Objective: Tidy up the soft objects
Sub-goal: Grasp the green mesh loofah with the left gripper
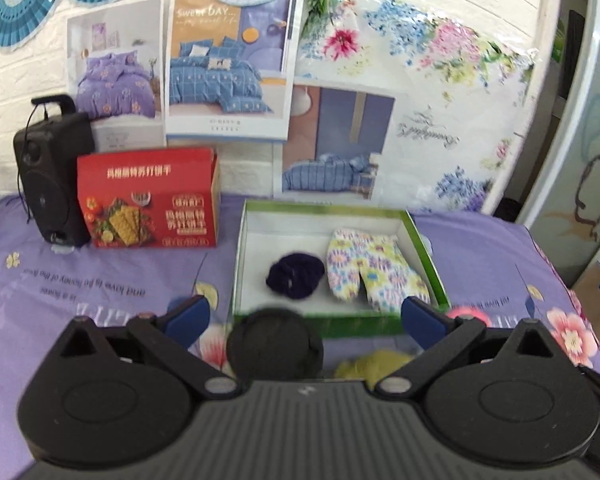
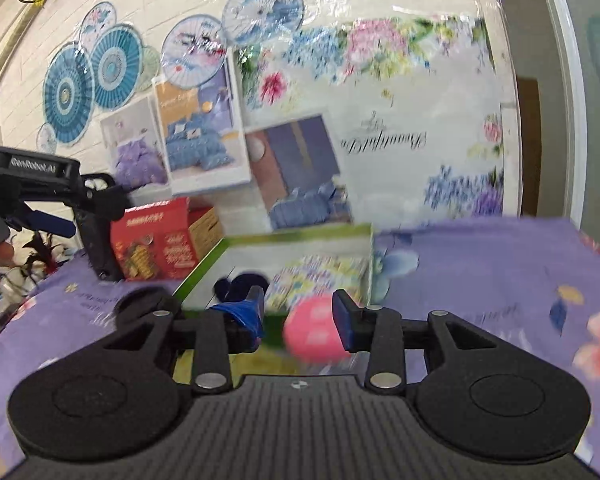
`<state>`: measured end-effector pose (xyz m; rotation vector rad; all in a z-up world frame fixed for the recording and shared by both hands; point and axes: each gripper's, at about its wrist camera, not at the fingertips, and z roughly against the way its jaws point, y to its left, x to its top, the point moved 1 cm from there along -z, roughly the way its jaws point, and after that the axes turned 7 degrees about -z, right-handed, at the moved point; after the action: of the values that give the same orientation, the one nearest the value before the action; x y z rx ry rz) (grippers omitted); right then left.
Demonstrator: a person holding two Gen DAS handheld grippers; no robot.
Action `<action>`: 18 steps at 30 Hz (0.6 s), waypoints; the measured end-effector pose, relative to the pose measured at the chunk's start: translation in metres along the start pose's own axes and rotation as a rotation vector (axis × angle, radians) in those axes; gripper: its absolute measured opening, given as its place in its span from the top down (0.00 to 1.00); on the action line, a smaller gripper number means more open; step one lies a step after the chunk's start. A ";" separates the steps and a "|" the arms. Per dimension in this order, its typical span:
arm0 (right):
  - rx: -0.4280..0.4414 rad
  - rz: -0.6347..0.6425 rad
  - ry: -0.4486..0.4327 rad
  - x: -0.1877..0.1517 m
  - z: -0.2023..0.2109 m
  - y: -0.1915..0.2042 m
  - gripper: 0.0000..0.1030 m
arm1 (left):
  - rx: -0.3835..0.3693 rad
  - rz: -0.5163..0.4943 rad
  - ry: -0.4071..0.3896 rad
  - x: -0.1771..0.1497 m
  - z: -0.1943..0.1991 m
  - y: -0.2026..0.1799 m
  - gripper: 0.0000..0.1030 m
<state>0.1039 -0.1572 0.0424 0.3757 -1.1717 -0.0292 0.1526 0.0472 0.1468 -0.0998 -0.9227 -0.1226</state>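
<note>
A green box [image 1: 424, 248] is seen on the purple bedsheet [image 1: 100, 280]. A dark blue cloth [image 1: 295, 276] and flowery baby pants [image 1: 374, 270] are laid inside it. The left gripper [image 1: 306, 314] is held wide open with nothing between its fingers. A pink ball [image 2: 314, 330] is seen between the fingers of the right gripper [image 2: 300, 312], which are parted and not pressed on it.

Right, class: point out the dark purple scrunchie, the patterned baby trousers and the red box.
dark purple scrunchie [image 1: 295, 276], left wrist view, its middle.
patterned baby trousers [image 1: 364, 264], left wrist view, upper left leg.
red box [image 1: 148, 204], left wrist view, front face.
</note>
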 end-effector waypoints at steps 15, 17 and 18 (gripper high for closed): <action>0.045 0.216 0.219 -0.080 0.020 0.047 0.75 | -0.085 -0.301 0.184 -0.136 -0.003 0.011 0.02; 0.057 0.257 0.242 -0.078 0.017 0.048 0.75 | -0.138 -0.393 0.183 -0.137 -0.004 0.009 0.02; 0.074 0.287 0.267 -0.076 0.015 0.048 0.74 | -0.171 -0.446 0.179 -0.136 -0.004 0.007 0.02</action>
<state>0.0514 -0.0995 -0.0060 0.2643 -0.9542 0.3069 0.0756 0.0625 0.0356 -0.0393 -0.7424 -0.6154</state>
